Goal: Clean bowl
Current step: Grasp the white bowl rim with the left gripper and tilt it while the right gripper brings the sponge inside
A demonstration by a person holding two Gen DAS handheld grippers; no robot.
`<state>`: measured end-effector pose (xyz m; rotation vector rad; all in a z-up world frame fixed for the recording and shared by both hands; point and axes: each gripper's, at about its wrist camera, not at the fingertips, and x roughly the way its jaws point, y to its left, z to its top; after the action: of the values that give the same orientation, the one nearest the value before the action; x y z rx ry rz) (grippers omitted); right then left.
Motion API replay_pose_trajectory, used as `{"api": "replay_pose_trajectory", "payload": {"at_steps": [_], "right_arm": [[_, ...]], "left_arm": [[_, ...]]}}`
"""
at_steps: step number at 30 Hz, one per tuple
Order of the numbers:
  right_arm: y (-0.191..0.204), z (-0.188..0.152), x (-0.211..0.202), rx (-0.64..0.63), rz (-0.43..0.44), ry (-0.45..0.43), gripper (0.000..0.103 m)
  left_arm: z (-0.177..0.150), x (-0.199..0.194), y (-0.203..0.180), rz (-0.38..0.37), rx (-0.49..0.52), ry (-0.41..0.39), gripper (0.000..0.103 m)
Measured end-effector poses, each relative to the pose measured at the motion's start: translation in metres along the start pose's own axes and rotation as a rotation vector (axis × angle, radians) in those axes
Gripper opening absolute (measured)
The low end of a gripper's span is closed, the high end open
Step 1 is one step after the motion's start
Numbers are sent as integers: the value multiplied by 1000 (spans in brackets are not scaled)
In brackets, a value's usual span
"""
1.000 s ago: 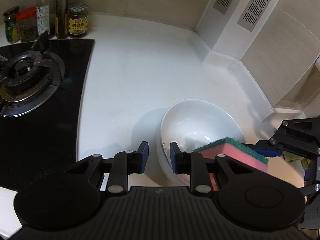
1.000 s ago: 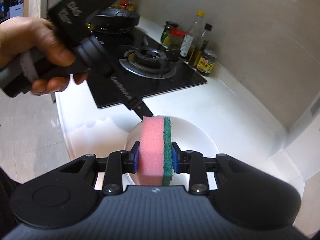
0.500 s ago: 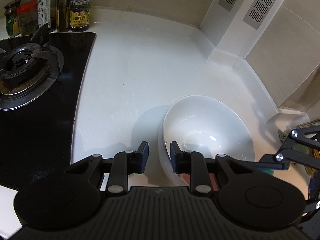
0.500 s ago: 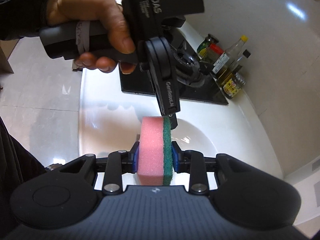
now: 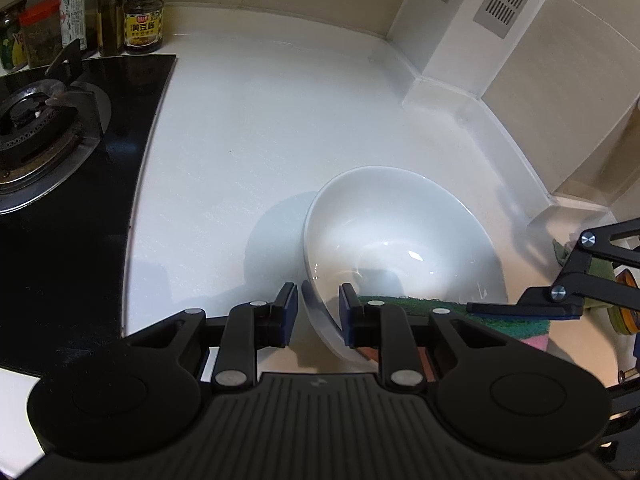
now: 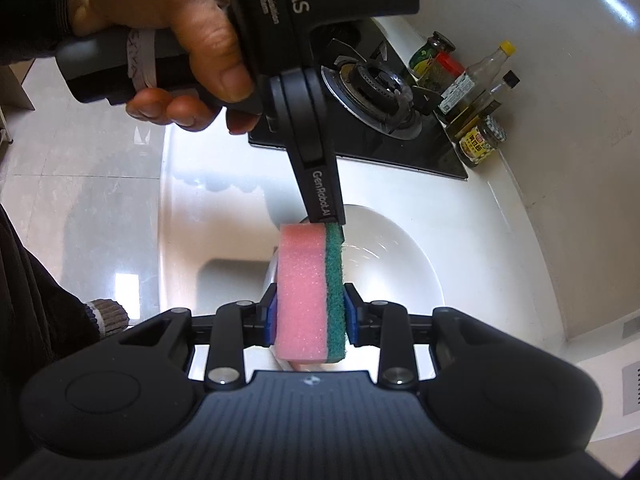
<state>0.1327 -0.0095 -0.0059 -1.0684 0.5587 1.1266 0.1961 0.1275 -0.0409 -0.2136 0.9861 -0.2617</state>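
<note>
Sponge (image 6: pixel 310 296) against bowl (image 5: pixel 400 240), stove (image 5: pixel 60 184) beside

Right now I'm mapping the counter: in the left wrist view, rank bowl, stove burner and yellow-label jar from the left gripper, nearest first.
From the left gripper:
1. Bowl, its rim between the fingers.
2. Stove burner, far left.
3. Yellow-label jar, back left, by the wall.

white bowl (image 5: pixel 404 236), pink-and-green sponge (image 6: pixel 310 300), black hob (image 5: pixel 68 216), white counter (image 5: pixel 272 120)

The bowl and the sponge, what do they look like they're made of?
Bowl: probably glazed white ceramic; smooth and glossy, with sharp light reflections inside. Sponge: soft pink foam, visibly porous, backed with a rough green fibrous scouring layer.
</note>
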Motion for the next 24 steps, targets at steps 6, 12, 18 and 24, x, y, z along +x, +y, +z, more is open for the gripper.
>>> {"api": "replay_pose_trajectory", "payload": {"at_steps": [6,12,18,24], "right_arm": [[-4,6,6,-33,38,21,27],[-14,-4,0,-98,117,32,27],[-14,-12,-4,-99,112,40,27],[-7,0,-2,-30,77,76,27]], "left_arm": [[2,3,-3,-16,65,-6,22],[25,20,-9,-32,165,41,12],[32,23,-21,13,184,72,10],[4,4,-18,31,80,48,19]]}}
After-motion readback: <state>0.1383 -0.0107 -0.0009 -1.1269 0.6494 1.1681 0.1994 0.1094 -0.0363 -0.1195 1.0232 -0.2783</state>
